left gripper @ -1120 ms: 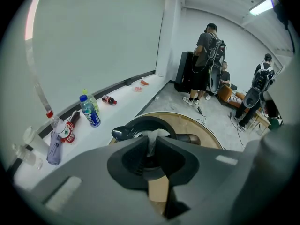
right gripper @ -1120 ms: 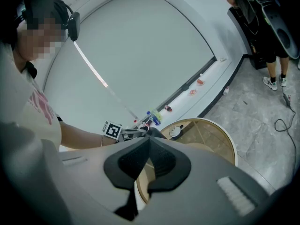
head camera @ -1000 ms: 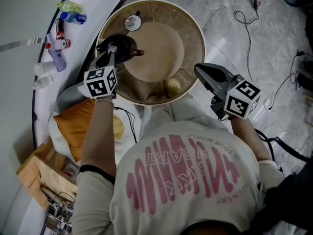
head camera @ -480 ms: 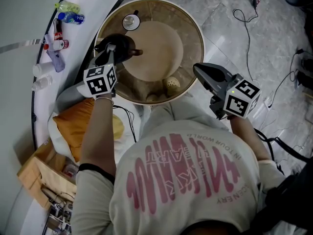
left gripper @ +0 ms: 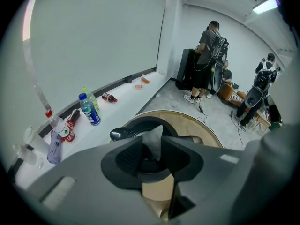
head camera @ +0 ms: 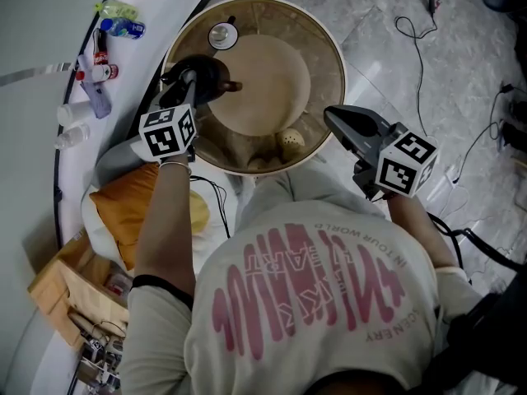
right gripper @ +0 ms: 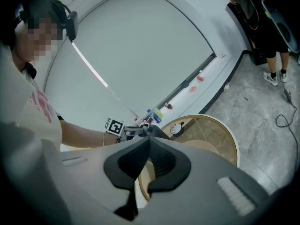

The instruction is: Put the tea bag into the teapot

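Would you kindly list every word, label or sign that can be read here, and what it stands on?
"INTOUR WORLD": back of the shirt, upside down in the head view.
"SCENERY": same shirt.
Large pink lettering on it: cannot make out.
Labels on the blue bottle and the red-labelled bottle: too small to read.

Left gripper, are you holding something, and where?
Nothing gripped: the left gripper is opening its fingers; the tea bag stands between them, above the teapot.
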A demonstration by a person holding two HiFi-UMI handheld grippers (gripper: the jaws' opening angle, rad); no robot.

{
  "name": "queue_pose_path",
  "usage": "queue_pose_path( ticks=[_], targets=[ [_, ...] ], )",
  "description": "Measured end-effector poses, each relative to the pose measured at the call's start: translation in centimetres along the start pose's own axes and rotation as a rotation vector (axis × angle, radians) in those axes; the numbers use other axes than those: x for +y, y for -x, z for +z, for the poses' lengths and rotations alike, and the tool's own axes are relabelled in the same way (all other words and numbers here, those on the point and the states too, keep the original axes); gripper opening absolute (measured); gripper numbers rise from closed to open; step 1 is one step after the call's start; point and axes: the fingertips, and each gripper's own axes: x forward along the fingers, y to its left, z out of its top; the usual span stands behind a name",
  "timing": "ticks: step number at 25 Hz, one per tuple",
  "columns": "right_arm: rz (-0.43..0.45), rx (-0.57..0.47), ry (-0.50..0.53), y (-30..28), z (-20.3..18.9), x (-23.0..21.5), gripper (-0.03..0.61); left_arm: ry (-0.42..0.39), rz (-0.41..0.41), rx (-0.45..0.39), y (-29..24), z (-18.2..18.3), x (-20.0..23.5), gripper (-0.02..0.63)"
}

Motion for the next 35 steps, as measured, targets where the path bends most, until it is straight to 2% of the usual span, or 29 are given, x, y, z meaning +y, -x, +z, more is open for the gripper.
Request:
queue_pose_path(
  ticks=[4, 14, 19, 21, 24, 27, 30, 33, 35],
  targets=[
    [0.002, -0.003, 0.002, 0.2, 0.3, 0.0, 0.006, 0.002, 0.001, -0.007, 0.3, 0.3, -0.1, 0.163],
    [0.014, -0.013, 0.017, 1.0, 0.8, 1.2, 0.006, 0.023, 0.011, -0.052, 2.6, 1.3, -0.2, 0.159],
    [0.034, -0.022, 0.053, 1.0, 1.2, 3.0, 0.006, 0.025, 0.006, -0.138, 5.4, 3.0, -0.6, 0.041],
    [0.046, -0.031, 0.074, 1.0, 1.5, 4.1, 0.006, 0.031, 0.003, -0.174, 6.8, 3.7, -0.7, 0.017],
    [0.069, -0.051, 0.117, 0.6, 2.3, 5.8, 0.006, 0.054, -0.013, -0.237, 9.2, 4.9, -1.1, 0.014],
    [0.086, -0.066, 0.163, 0.1, 3.1, 7.9, 0.006, 0.093, -0.046, -0.305, 12.4, 5.6, -1.8, 0.014],
    [0.107, -0.074, 0.214, -0.6, 4.0, 10.7, 0.006, 0.113, -0.118, -0.393, 16.5, 6.3, -3.5, 0.014],
    [0.135, -0.097, 0.255, -0.9, 4.4, 14.1, 0.006, 0.088, -0.204, -0.465, 21.4, 6.2, -6.0, 0.014],
    [0.163, -0.126, 0.275, -1.0, 5.0, 16.5, 0.006, 0.055, -0.233, -0.507, 24.7, 5.9, -7.3, 0.014]
  ],
)
